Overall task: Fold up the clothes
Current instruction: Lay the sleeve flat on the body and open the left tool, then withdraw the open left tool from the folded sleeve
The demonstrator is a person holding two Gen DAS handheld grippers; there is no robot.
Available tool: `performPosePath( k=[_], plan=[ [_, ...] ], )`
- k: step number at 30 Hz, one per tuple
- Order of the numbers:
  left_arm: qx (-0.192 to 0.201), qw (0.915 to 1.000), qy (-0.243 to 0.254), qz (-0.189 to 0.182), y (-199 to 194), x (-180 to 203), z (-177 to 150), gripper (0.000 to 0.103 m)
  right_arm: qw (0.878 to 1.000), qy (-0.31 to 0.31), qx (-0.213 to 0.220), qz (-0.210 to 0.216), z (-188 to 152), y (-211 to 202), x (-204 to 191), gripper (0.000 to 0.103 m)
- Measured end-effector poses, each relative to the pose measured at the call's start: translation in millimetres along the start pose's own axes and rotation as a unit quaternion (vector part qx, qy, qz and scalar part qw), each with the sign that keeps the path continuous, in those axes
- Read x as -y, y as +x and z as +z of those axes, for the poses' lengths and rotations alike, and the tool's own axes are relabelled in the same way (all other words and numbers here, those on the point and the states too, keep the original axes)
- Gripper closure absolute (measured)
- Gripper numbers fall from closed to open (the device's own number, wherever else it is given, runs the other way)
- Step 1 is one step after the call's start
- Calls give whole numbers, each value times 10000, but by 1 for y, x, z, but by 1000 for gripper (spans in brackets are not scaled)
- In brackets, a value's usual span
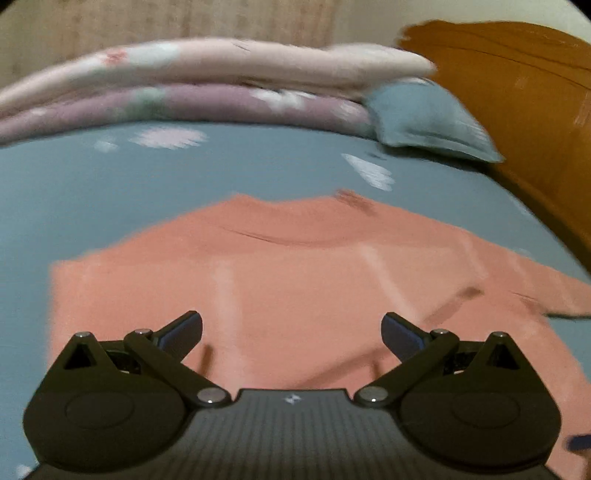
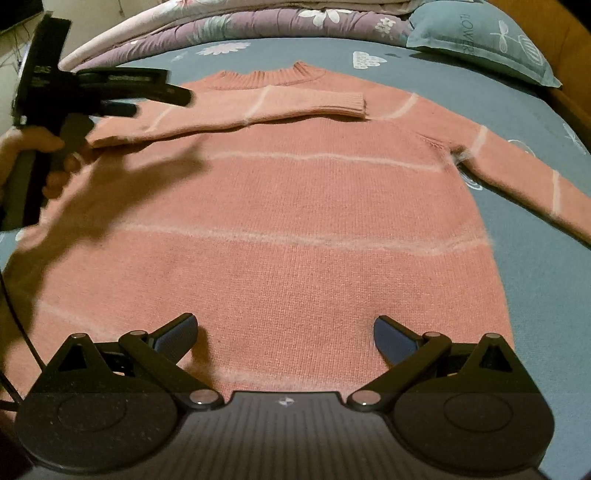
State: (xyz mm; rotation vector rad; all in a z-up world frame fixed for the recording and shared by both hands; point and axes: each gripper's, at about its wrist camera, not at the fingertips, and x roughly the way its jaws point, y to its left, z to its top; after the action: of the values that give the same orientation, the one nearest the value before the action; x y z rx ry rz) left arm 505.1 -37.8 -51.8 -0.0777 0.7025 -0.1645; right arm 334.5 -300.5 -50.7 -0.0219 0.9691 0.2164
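Note:
A salmon-pink knit sweater (image 2: 295,206) with thin pale stripes lies flat on a blue bed sheet (image 2: 546,288), collar away from me. Its left sleeve (image 2: 258,107) is folded across the chest; the right sleeve (image 2: 532,177) stretches out to the right. My right gripper (image 2: 283,334) hovers open over the hem with nothing between its fingers. The left gripper (image 2: 162,98), held by a hand (image 2: 22,155), hangs above the sweater's left shoulder. In the blurred left wrist view the left gripper (image 1: 291,330) is open over the sweater (image 1: 295,280), holding nothing.
A blue pillow (image 2: 480,37) lies at the far right, by an orange wooden headboard (image 1: 517,92). Folded floral quilts (image 2: 221,26) are stacked along the bed's far edge. A black cable (image 2: 14,314) runs down the left side.

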Motion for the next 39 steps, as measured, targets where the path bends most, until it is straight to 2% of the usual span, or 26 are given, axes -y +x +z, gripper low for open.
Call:
performPosePath(
  k=[2,4,8,11,13,17,20,23,25,29,31,35,37,39],
  plan=[
    [89,9997,-149,159,-2,-17,3,1,10000,-55,-16,-31,0,0,-2,0],
    [-104,9988,-412,247,12,-35,-1,1,9999,-99,-21,-53,-1,0,-3,0],
    [-213,9985,-429,266,19,-46,4,1,9999,-119,-18,-47,-1,0,-3,0],
    [-3,9985,-531,112,21,-54,14,1,9999,-141,-11,-58,-1,1,-3,0],
    [-158,9979,-633,10,36,-60,22,1,9999,-155,-22,-70,-1,2,-4,0],
    [-529,9977,-427,-2,44,-72,39,1,9998,-183,-53,-11,0,1,-2,0],
    [-231,9994,76,232,12,-70,47,1,9999,-146,8,27,-2,1,0,0],
    [-258,9982,238,487,-17,-75,35,1,9998,-190,19,13,-1,2,0,0],
    [-414,9963,325,673,-28,-78,18,1,9997,-226,16,18,-1,2,0,0],
    [-806,9943,362,597,-39,-82,-27,1,9996,-269,38,46,-2,0,1,0],
    [-905,9930,313,695,-39,-83,-42,1,9996,-277,32,24,-1,0,0,0],
    [-643,9946,-172,793,-37,-93,-44,1,9996,-271,13,-45,-1,0,-3,0],
    [-508,9937,-241,966,-32,-96,-40,0,9997,-245,11,-64,-1,0,-4,0],
    [-425,9940,-215,985,-30,-98,-36,0,9997,-233,4,-79,-2,-1,-5,0]
  ],
)
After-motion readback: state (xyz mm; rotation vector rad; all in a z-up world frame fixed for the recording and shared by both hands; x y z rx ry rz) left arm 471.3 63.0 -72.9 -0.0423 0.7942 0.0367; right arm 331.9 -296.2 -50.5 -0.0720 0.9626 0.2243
